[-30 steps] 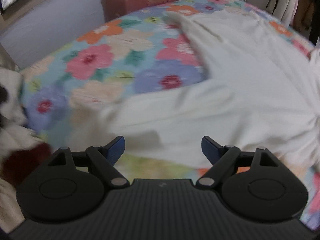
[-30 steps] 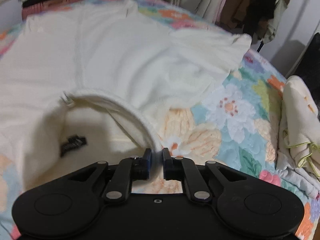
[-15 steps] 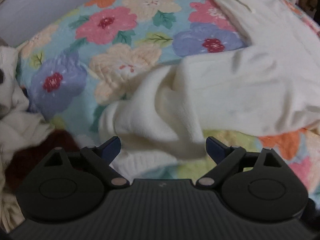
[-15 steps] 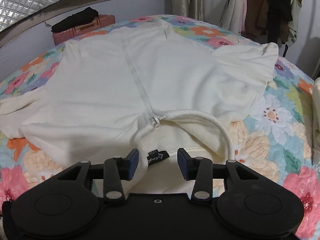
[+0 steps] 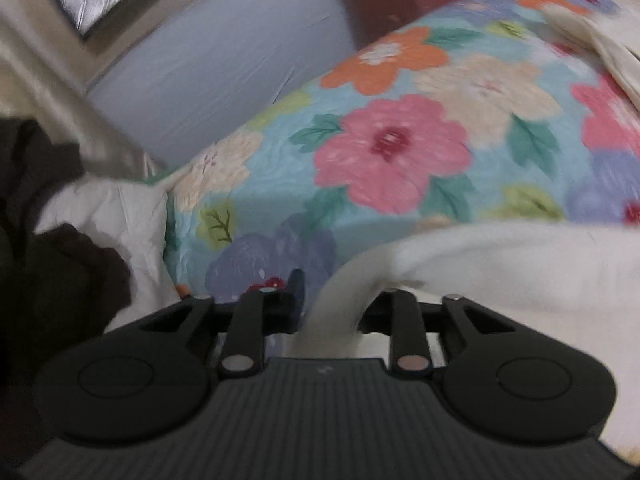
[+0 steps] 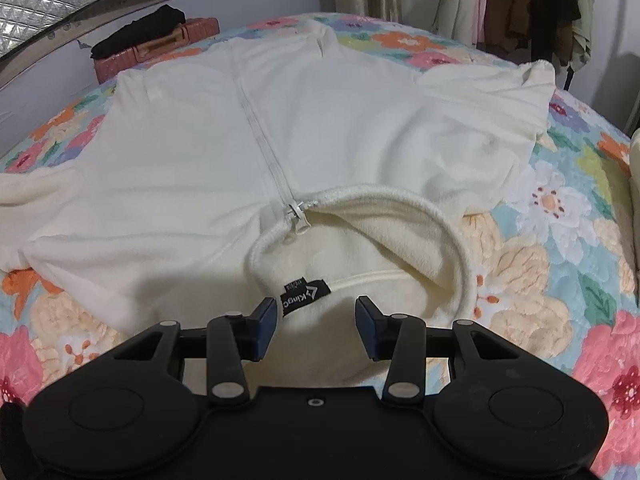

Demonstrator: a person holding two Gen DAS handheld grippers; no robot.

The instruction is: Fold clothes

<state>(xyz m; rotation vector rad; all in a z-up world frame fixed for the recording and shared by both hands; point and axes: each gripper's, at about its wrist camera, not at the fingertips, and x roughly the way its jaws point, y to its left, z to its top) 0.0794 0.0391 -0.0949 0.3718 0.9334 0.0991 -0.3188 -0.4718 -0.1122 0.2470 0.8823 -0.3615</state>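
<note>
Left wrist view: left gripper point(image 5: 332, 308) having just closed, pinching cream fleece jacket point(image 6: 320, 120) sleeve; right gripper point(image 6: 316, 322) hovering apart near jacket's collar.

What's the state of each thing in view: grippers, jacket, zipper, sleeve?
left gripper: jaws just closed, shut on the sleeve
right gripper: open, nothing gripped, over the collar
jacket: spread front-up on the quilt, unfolded
zipper: closed up to the collar
collar: gaping open, label showing
sleeve: bunched between the left jaws, lifted off the quilt
suitcase: shut, dark clothing lying on top
</note>
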